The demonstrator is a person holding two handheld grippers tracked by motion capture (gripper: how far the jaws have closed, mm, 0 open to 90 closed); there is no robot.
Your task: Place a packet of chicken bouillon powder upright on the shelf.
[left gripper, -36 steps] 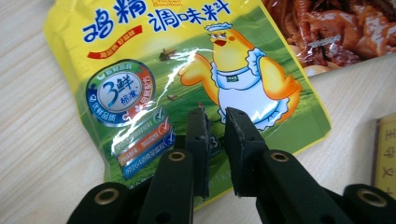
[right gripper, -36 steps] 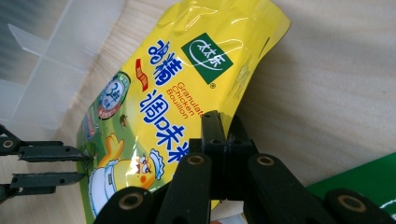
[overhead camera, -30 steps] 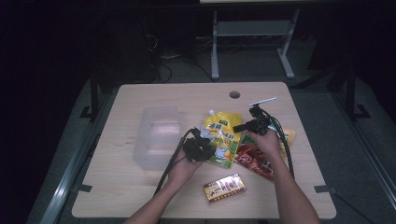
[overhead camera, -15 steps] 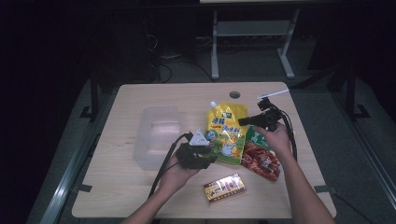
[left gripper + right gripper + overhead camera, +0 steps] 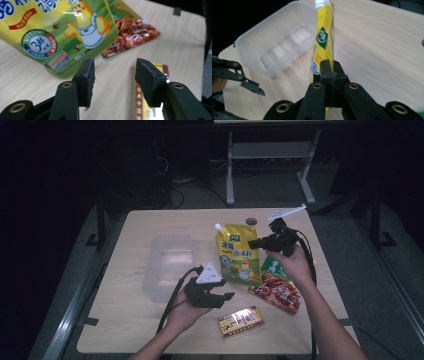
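- The left gripper (image 5: 222,296) lets go: its jaws have just been opening, and in the left gripper view they stand apart with nothing but bare tabletop between them.
- That hands the yellow pouch (image 5: 239,253) over entirely to the right gripper (image 5: 257,243), which is clenched tight on the pouch's edge; the right gripper view shows the two pads pinched flat on the yellow film (image 5: 322,47).
- Compared with a second ago, the pouch sits higher and more upright, spout end up, lifted off the table (image 5: 150,330) rather than lying on it.
- My read: the pouch is headed for the clear plastic bin (image 5: 167,265), and a one-handed carry is now what does it.
- Taking the bin as the landmark: the pouch hangs just to its right, near but apart from it; the left gripper hovers off the bin's near right corner.
- The red snack packet (image 5: 277,290) lies further right of the bin, past the pouch; the small gold box (image 5: 241,320) lies towards the near table edge.
- Room looks fine: the bin is open and empty, and the stretch between pouch and bin is free tabletop.
- The dangling lower corner could catch the bin's right rim.
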